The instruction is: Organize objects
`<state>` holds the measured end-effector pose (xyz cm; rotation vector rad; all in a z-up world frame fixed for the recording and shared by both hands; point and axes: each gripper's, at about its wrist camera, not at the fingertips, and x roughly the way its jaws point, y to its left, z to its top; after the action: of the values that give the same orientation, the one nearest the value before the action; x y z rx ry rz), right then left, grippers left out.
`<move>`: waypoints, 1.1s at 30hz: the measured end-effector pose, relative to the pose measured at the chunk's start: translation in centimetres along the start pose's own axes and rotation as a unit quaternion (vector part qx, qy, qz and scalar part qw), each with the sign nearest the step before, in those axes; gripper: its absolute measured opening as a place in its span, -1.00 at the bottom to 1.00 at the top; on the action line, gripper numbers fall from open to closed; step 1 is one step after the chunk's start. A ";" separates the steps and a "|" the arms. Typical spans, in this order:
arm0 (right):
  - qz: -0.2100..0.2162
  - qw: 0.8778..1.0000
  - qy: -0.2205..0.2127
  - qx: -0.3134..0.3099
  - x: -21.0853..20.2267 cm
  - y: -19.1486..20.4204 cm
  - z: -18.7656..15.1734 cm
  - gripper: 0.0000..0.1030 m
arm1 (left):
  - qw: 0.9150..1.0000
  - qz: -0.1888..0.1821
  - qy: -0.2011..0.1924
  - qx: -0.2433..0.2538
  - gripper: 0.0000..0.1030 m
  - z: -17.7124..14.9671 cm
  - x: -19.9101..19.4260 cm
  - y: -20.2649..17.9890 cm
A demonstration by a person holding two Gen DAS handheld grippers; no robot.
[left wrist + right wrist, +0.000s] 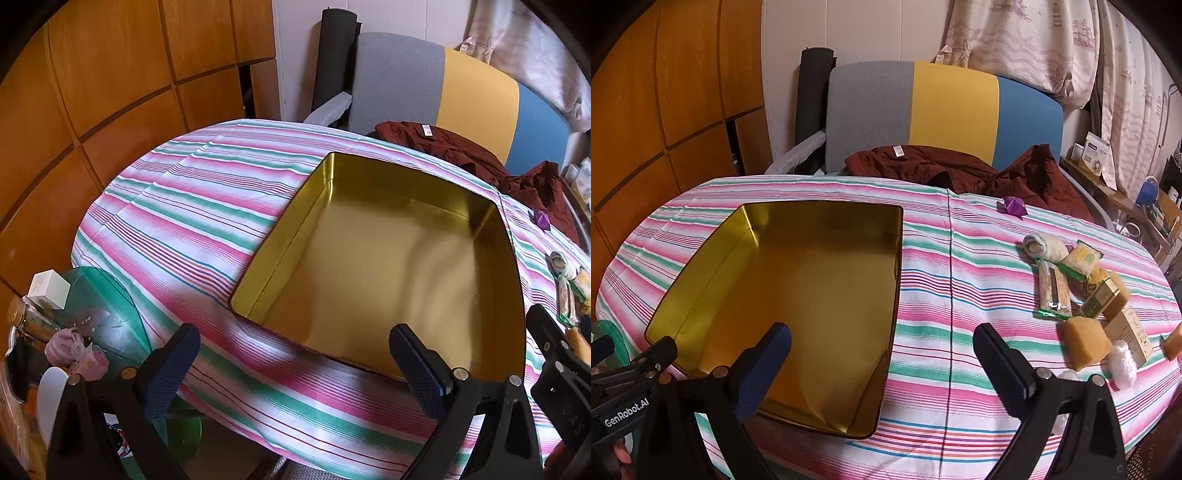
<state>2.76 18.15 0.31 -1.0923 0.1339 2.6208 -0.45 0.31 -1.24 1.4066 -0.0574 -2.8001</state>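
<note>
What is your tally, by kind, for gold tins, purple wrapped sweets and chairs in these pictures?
gold tin: 1
purple wrapped sweet: 1
chair: 1
Total: 3

— The tin (798, 295): glossy gold metal inside, smooth. Tablecloth (960, 295)?
— Matt striped woven cloth. The wall panels (110, 74) look like varnished wood, possibly laminate.

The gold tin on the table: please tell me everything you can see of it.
The gold tin is a rectangular, open-topped box of shiny, metal-looking material, with low walls and rounded corners. No lid is visible and it is empty inside. It lies flat on the striped tablecloth, left of the snack packets. Neither gripper touches it.
</note>
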 end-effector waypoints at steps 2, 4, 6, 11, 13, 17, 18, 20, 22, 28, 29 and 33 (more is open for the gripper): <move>0.001 1.000 0.002 0.000 0.0 0.0 -0.1 0.95 | 1.000 -0.001 -0.001 0.000 0.99 0.0 -0.1 0.0; 0.000 1.000 0.002 0.001 -0.1 0.0 -0.2 0.95 | 1.000 0.000 -0.002 -0.001 0.99 0.0 -0.3 0.0; -0.002 1.000 0.001 0.003 -0.3 -0.2 -0.2 0.95 | 1.000 -0.001 -0.004 -0.001 0.99 0.0 -0.4 0.0; -0.003 1.000 -0.008 0.006 -1.0 -0.7 -0.3 0.95 | 1.000 0.000 -0.005 0.003 1.00 0.0 -0.7 -0.4; 0.006 1.000 -0.016 0.009 -1.5 -1.0 -0.3 0.95 | 1.000 0.002 -0.009 0.004 1.00 0.0 -0.9 -0.5; 0.035 0.998 -0.050 0.007 -3.1 -1.9 -0.4 0.98 | 1.000 -0.021 -0.017 0.006 1.00 -0.1 -1.7 -0.9; 0.039 0.998 -0.057 -0.004 -3.3 -2.0 -0.5 1.00 | 0.999 -0.032 -0.018 0.005 1.00 -0.2 -1.8 -1.0; 0.031 0.997 -0.060 -0.047 -3.4 -1.9 -0.8 1.00 | 0.998 -0.067 -0.015 -0.001 1.00 -0.4 -2.1 -1.1; 0.012 0.995 -0.052 -0.079 -3.3 -2.2 -1.3 1.00 | 0.993 -0.119 -0.006 -0.020 1.00 -0.7 -2.2 -1.0; -0.021 0.998 -0.040 -0.048 -3.7 -7.4 -3.6 0.97 | 0.979 -0.192 0.024 -0.062 1.00 -1.6 -2.2 -2.1; -0.034 0.998 -0.041 -0.043 -3.8 -8.5 -4.0 0.97 | 0.978 -0.201 0.020 -0.060 1.00 -1.8 -2.5 -2.5; -0.059 0.998 -0.030 0.002 -3.8 -13.6 -5.4 0.80 | 0.977 -0.209 -0.003 -0.033 1.00 -2.5 -4.0 -4.8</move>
<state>13.11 29.14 -0.47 -0.9881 0.0589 2.5433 4.01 5.09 0.35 1.5515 0.3725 -3.0914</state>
